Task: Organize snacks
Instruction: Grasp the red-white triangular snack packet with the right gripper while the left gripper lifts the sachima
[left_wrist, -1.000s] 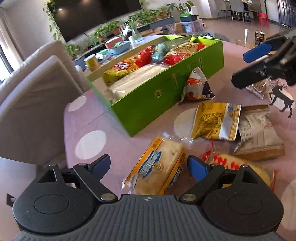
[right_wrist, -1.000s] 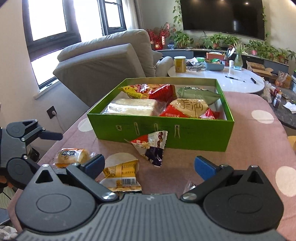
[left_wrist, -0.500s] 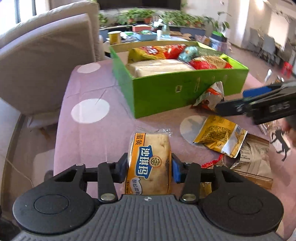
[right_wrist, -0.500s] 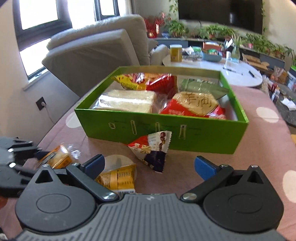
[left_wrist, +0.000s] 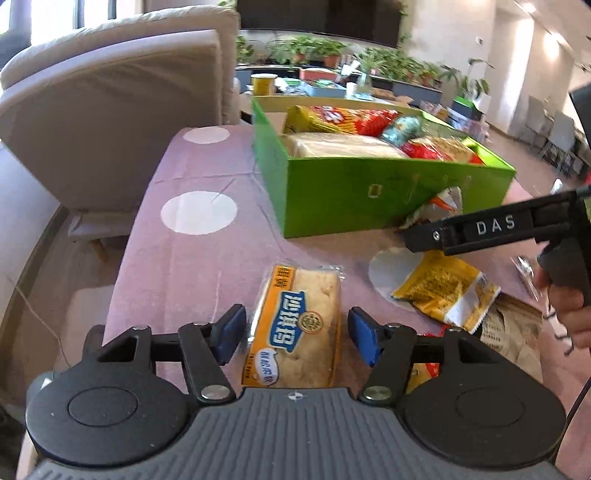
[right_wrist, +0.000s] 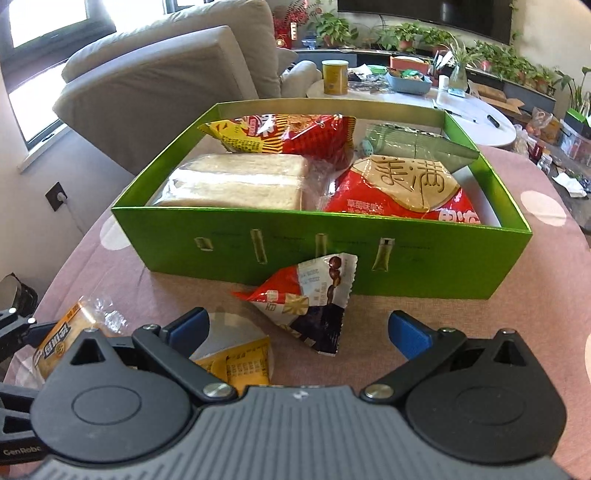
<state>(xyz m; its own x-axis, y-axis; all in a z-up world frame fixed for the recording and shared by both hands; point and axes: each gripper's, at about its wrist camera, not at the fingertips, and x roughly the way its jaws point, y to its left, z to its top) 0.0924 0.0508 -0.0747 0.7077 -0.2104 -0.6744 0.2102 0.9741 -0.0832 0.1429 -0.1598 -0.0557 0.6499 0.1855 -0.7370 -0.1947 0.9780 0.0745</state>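
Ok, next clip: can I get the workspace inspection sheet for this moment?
Surface: pink tablecloth with white dots.
Job's things: green box holding several snack packs; loose on the cloth are the cake pack, yellow pack, triangular pack and brown bag.
Clutter: yellow can on the white table behind.
Grippers: left gripper open, fingers either side of the cake pack, not touching; right gripper open, empty, pointing at the triangular pack.
Cables: thin cord on the floor, left of the table.
Surroundings: grey sofa, potted plants.
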